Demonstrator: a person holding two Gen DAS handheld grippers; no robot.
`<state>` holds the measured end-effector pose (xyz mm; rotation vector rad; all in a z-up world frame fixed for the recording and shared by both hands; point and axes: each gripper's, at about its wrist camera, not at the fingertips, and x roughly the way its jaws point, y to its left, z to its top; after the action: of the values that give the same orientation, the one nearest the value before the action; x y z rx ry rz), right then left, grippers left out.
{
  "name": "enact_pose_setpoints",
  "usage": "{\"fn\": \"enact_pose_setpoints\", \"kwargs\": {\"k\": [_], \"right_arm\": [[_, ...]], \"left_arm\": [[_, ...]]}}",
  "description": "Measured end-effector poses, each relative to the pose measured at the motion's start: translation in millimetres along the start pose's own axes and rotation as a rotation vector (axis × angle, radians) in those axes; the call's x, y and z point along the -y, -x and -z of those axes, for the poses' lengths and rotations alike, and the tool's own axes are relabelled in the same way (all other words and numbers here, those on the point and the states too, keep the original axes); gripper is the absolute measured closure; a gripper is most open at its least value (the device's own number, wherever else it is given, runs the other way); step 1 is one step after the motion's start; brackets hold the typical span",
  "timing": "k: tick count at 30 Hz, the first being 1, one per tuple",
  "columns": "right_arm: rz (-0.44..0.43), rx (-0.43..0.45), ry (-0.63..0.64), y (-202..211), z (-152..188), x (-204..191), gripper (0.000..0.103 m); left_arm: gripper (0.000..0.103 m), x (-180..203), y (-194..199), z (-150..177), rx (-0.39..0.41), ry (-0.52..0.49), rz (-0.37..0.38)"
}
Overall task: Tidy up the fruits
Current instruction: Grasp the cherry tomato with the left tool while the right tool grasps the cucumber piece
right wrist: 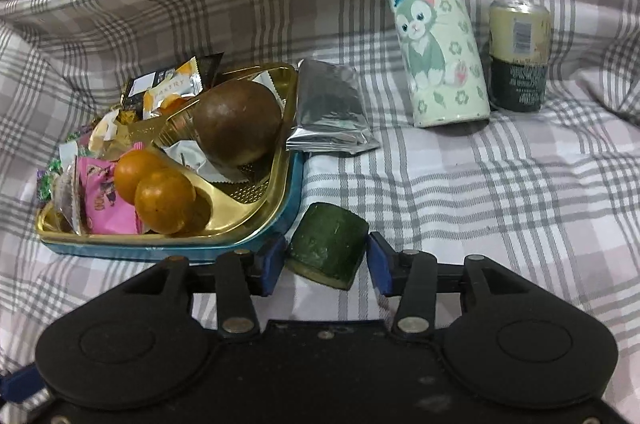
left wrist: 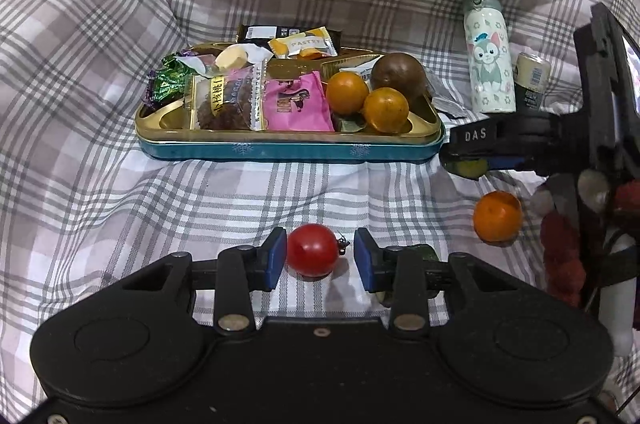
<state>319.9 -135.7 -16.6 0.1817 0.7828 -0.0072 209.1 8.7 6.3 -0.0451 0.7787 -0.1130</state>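
Observation:
A gold tray (left wrist: 430,112) on a teal tin holds two oranges (left wrist: 347,93), a brown round fruit (left wrist: 398,75) and wrapped snacks (left wrist: 298,102). My left gripper (left wrist: 320,258) is open around a red cherry tomato (left wrist: 312,250) on the cloth; only its left pad is close. A loose orange (left wrist: 497,217) lies to the right. My right gripper (right wrist: 327,260) is open around a green cucumber chunk (right wrist: 328,250) beside the tray (right wrist: 256,212); small gaps show at both pads. It also shows in the left wrist view (left wrist: 468,160).
A cartoon-cat bottle (right wrist: 434,40) and a can (right wrist: 518,56) stand at the back right. A silver foil packet (right wrist: 330,108) lies beside the tray. A small green piece (left wrist: 426,253) lies behind my left gripper's right finger. Checked cloth covers everything.

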Motion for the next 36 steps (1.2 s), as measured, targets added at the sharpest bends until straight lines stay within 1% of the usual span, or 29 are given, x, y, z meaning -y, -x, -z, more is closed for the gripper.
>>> {"fn": "enact_pose_setpoints", "kwargs": {"k": [6,13,19,21,23,25,27,31,33,36], "right_arm": [[-0.003,0.03,0.001,15.0,4.7,4.0,0.058],[-0.034,0.095,-0.001,66.4,11.9,15.5,0.058],[-0.041,0.129,0.035,110.9,33.2,23.2,0.058],[-0.041,0.152,0.052,123.7,43.1,23.8,0.058],[-0.042,0.182,0.059,133.9,54.1,25.2,0.058],[-0.037,0.206,0.05,137.2,63.4,26.7,0.058],[-0.038,0.212,0.053,136.8,70.2,27.1,0.058],[-0.056,0.185,0.054,130.6,75.8,27.9,0.058],[-0.06,0.172,0.05,128.9,77.1,29.5,0.058],[-0.051,0.18,0.06,128.8,77.4,30.6,0.058]], "left_arm": [[0.058,-6.1,-1.8,-0.5,-0.011,0.034,0.011],[0.058,-8.1,-3.8,-0.7,-0.015,0.056,0.019],[0.058,-8.7,-5.1,0.3,-0.021,0.069,0.032],[0.058,-6.5,-3.7,0.6,-0.011,0.056,0.037],[0.058,-4.3,-4.8,1.2,-0.005,0.047,0.025],[0.058,-3.6,-6.9,1.4,0.0,0.048,0.01],[0.058,-4.2,-8.0,1.3,0.01,0.056,0.007],[0.058,-6.8,-6.2,-0.1,0.047,0.068,-0.007],[0.058,-8.2,-4.6,-1.5,0.057,0.056,-0.023],[0.058,-8.1,0.0,-1.5,0.038,0.007,-0.032]]}}
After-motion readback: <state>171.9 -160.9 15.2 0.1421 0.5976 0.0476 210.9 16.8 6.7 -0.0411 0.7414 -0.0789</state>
